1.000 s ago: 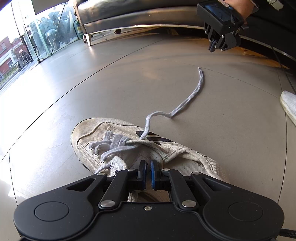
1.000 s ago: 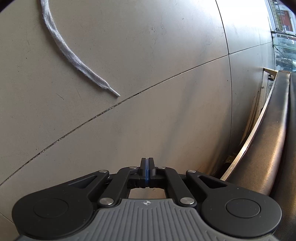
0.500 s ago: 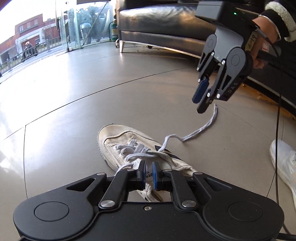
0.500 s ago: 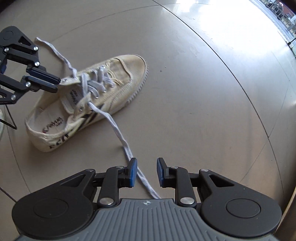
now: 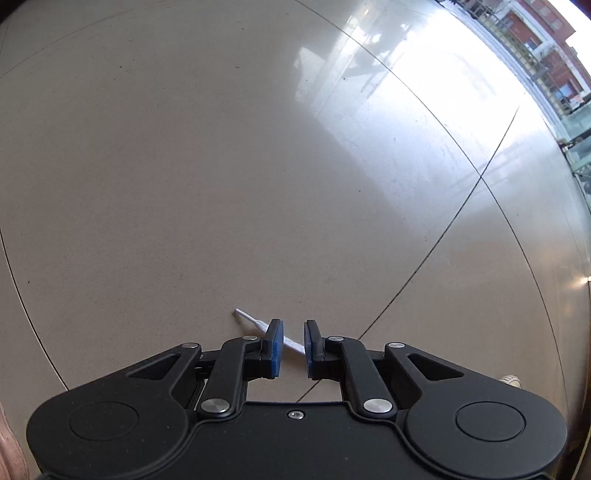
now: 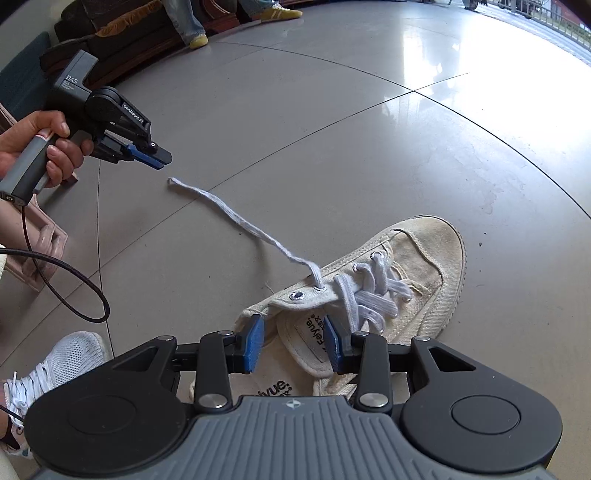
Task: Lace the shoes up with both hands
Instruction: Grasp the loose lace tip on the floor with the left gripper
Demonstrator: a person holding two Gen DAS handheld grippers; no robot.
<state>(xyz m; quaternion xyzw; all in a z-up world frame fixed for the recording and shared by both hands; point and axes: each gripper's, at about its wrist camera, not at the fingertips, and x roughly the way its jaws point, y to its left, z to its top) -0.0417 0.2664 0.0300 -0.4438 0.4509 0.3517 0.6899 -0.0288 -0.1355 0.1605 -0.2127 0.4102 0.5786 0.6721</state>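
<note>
A cream canvas shoe [image 6: 413, 258] lies on the grey tiled floor, partly laced with a white lace [image 6: 362, 299]. One loose lace end [image 6: 229, 210] runs from an upper eyelet out across the floor to the left. My right gripper [image 6: 293, 345] hovers over the shoe's tongue, jaws opening, nothing pinched. A hand holds my left gripper [image 6: 162, 158] just above that lace tip. In the left wrist view the lace tip [image 5: 251, 320] lies on the floor under my left gripper [image 5: 293, 343]; its jaws are opening with a narrow gap and do not press it.
A person's white mesh sneaker [image 6: 55, 362] stands at the lower left beside a black cable [image 6: 74, 291]. A dark sofa [image 6: 110, 33] and another person's legs [image 6: 184, 18] are at the back. Bright windows [image 5: 546, 66] border the floor.
My left gripper swung away from the shoe, rolled over and now points down at the lace tip. My right gripper moved over the shoe and its jaws widened.
</note>
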